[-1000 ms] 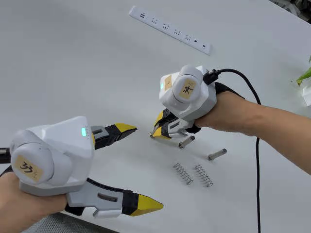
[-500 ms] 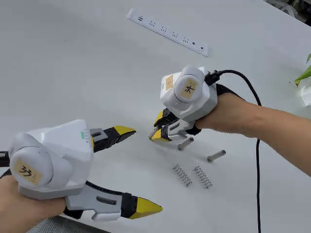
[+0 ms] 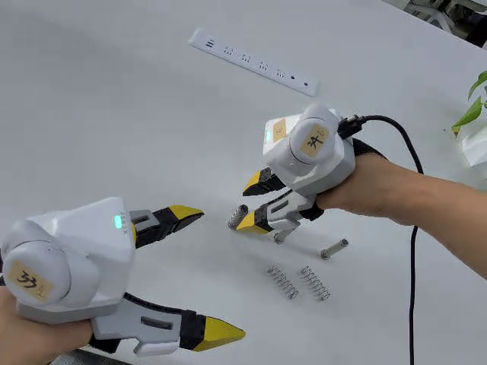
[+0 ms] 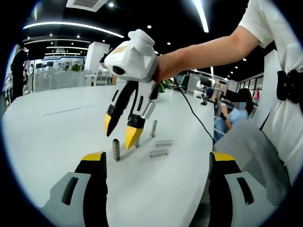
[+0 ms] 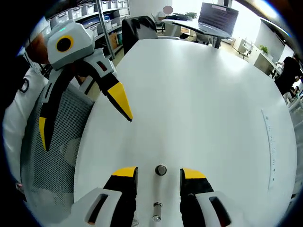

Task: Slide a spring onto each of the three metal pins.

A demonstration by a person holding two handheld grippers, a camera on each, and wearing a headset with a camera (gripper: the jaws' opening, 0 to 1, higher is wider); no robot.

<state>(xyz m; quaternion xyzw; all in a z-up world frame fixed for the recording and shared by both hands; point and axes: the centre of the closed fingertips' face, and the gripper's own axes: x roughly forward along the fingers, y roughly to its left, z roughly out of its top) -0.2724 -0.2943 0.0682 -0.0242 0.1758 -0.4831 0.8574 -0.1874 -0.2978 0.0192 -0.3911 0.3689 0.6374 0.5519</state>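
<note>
A metal pin with a spring on it (image 3: 237,217) stands upright on the white table (image 3: 114,114). My right gripper (image 3: 251,202) hovers just over it, open, with its yellow tips on either side and not touching. In the right gripper view the pin's top (image 5: 161,170) shows between the tips of the right gripper (image 5: 158,173). A second pin (image 3: 280,237) lies partly under that gripper and a third pin (image 3: 335,248) lies to its right. Two loose springs (image 3: 282,281) (image 3: 313,283) lie side by side nearer me. My left gripper (image 3: 204,274) is wide open and holds nothing; in its view the sprung pin (image 4: 115,150) stands ahead.
A white power strip (image 3: 255,62) lies at the far side of the table. A black cable (image 3: 411,228) trails from the right gripper along the person's forearm. Green plant leaves (image 3: 472,110) sit at the right edge. The table's near edge is just under the left gripper.
The right gripper's jaws have parted and lifted slightly off the pin with the spring, which now stands free. The left gripper has hardly moved; the view has shifted.
</note>
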